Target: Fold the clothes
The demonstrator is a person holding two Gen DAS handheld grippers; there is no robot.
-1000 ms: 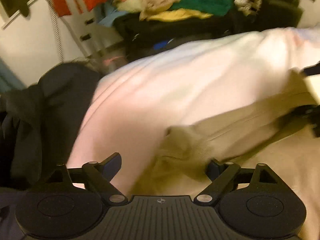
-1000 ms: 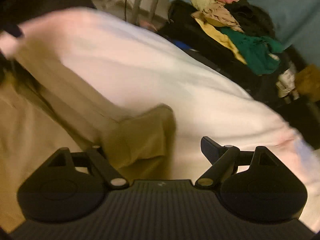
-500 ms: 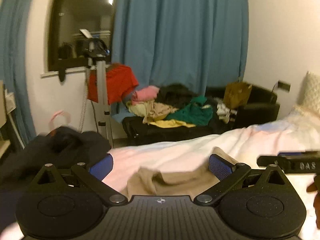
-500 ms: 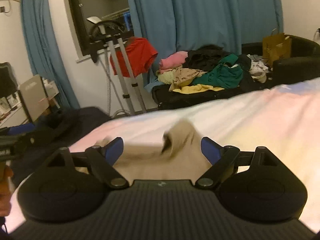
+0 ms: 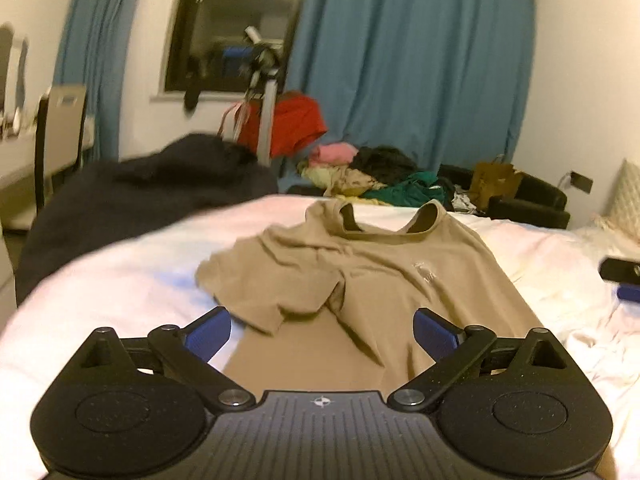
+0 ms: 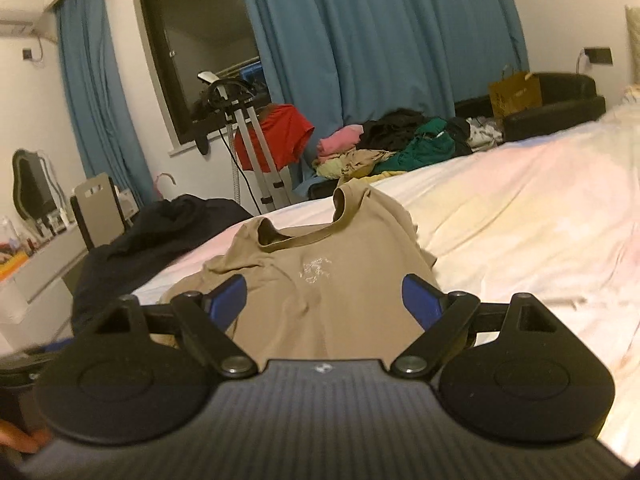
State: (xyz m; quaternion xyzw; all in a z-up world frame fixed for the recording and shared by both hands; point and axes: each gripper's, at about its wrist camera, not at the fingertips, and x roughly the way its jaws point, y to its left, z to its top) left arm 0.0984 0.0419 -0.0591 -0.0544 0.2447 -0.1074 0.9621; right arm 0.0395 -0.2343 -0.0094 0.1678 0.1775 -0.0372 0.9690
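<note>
Tan shirt [image 5: 384, 280] spread on the bed [image 5: 120, 280], mid-frame.
Left gripper [image 5: 322, 330] jaws closing slightly, nothing between them; right gripper [image 6: 324, 298] jaws spread, empty.

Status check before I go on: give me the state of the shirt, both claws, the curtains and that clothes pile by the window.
Tan T-shirt: lying front up on the bed, rumpled, one sleeve folded over, not yet folded.
Left claw: closing a little, pads clear of the shirt, holding nothing.
Right claw: open, holding nothing.
Blue curtains: partly drawn, window uncovered.
Clothes pile: heaped, unfolded.
White bed sheet: wrinkled.
</note>
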